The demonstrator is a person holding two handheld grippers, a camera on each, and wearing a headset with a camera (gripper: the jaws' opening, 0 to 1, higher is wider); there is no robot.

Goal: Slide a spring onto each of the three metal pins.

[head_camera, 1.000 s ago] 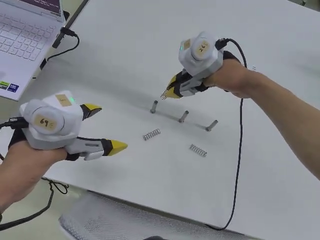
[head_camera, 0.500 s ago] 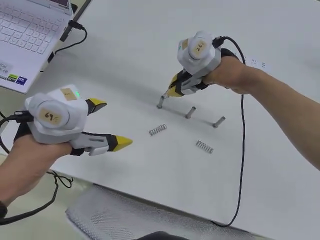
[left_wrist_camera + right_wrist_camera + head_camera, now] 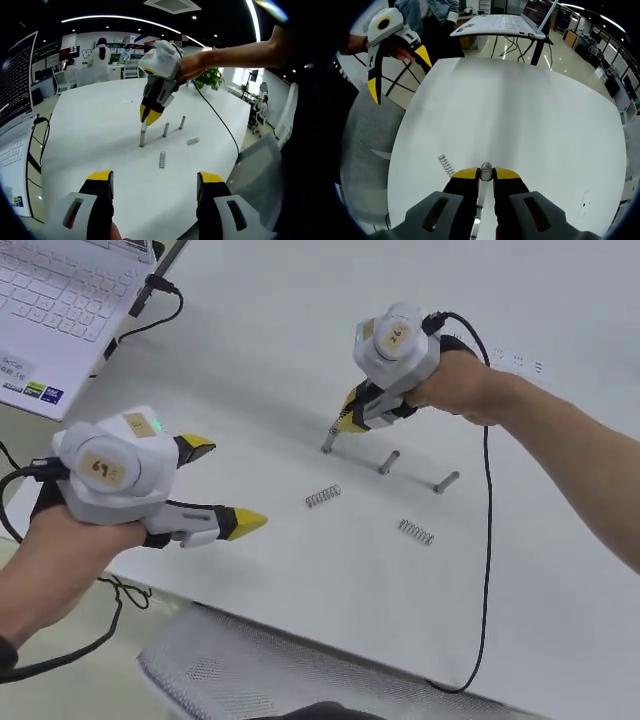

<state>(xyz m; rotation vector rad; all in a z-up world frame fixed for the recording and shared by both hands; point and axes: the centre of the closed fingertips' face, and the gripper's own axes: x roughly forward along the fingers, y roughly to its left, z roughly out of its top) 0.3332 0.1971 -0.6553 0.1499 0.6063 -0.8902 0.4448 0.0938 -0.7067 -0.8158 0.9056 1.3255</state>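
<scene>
Left gripper [image 3: 228, 483] is nearest, by the front edge of the white table [image 3: 300, 580], jaws spread wide, nothing held. Past it two springs lie flat: first loose spring [image 3: 322, 496] just in front of the left pin [image 3: 328, 442], second loose spring [image 3: 415, 532] in front of the right pin [image 3: 446, 481]. Middle pin [image 3: 389, 462] sits between them, bare. Right gripper [image 3: 345, 422] is clenched on the held spring [image 3: 143, 126], its lower end at the left pin's top; cannot tell if it is threaded on. Laptop [image 3: 60, 300] sits far left.

"69" handwritten on sticker [image 3: 101, 468], left hand-held gripper [image 3: 226, 485]
</scene>
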